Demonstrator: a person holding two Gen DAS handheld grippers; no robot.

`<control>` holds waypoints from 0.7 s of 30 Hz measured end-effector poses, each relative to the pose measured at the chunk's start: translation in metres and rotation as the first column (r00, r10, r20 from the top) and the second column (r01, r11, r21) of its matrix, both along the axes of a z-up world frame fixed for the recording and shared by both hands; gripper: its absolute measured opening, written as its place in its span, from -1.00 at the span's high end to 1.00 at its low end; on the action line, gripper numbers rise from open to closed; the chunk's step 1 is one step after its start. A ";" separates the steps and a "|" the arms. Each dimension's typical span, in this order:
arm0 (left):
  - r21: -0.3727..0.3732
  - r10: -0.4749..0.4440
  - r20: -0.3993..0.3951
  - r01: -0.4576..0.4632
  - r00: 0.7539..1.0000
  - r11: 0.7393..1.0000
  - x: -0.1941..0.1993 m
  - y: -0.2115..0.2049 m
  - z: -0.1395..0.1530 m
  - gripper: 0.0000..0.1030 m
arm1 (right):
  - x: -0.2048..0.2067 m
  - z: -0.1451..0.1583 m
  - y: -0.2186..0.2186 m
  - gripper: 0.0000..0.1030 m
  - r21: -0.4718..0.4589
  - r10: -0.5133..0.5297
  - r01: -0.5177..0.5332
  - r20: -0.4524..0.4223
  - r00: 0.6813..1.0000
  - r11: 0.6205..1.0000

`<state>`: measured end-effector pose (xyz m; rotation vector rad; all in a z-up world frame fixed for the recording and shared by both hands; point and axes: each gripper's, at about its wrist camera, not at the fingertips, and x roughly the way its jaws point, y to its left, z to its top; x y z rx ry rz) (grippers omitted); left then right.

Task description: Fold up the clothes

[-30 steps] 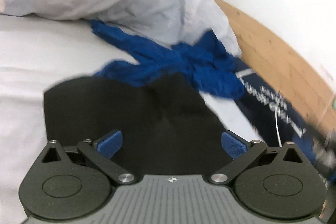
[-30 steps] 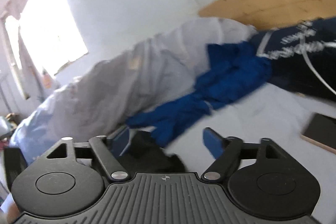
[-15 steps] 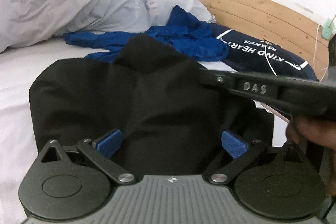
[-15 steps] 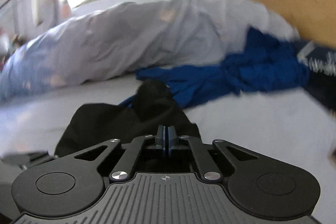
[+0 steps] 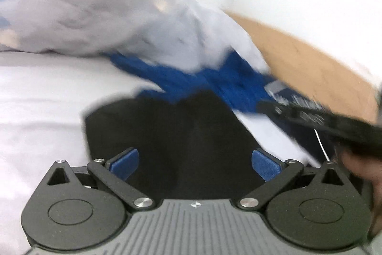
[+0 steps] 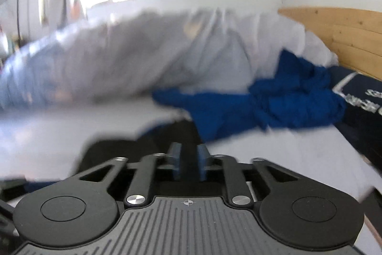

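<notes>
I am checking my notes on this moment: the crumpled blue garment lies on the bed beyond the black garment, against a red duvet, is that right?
Not quite: the duvet is pale grey-white, not red, as the right wrist view shows. The rest holds: the crumpled blue garment lies on the bed beyond the black garment, against that duvet.

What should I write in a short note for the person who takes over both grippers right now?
Left gripper: jaws wide open, empty, above the black garment.
Right gripper: jaws have just been opening, a narrow gap now, nothing pinched between them as far as the blur allows.
Black garment lies on the white sheet, seemingly partly folded. Crumpled blue garment lies behind it, against the duvet.
Left: finish the black one, then fold the blue one.
</notes>
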<state>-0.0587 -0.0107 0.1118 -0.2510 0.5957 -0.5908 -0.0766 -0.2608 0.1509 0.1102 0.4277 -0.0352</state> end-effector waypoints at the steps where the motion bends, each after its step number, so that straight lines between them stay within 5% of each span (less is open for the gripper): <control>1: -0.018 0.046 -0.005 -0.046 0.999 0.999 0.008 0.001 0.004 -1.00 | 0.007 0.005 0.002 -0.21 0.004 0.017 -0.017 0.029 0.999 1.000; 3: -0.053 0.136 -0.018 -0.137 0.991 0.989 0.025 0.002 0.011 -1.00 | 0.025 0.005 0.006 -0.48 -0.022 0.037 -0.035 0.088 0.995 0.999; 9: -0.113 0.315 -0.038 -0.317 0.948 0.942 0.073 -0.021 0.000 -1.00 | 0.083 -0.032 -0.016 -0.45 0.159 -0.019 0.006 0.075 0.997 0.987; 14: 0.052 0.347 -0.045 -0.345 0.937 0.937 0.107 -0.048 -0.039 -1.00 | 0.099 -0.087 -0.029 -0.29 0.136 -0.044 0.051 -0.054 0.998 0.989; 21: 0.177 0.408 -0.093 -0.389 0.908 0.904 0.125 -0.051 -0.074 -1.00 | 0.125 -0.109 -0.012 -0.52 0.047 -0.014 0.025 -0.208 0.978 0.999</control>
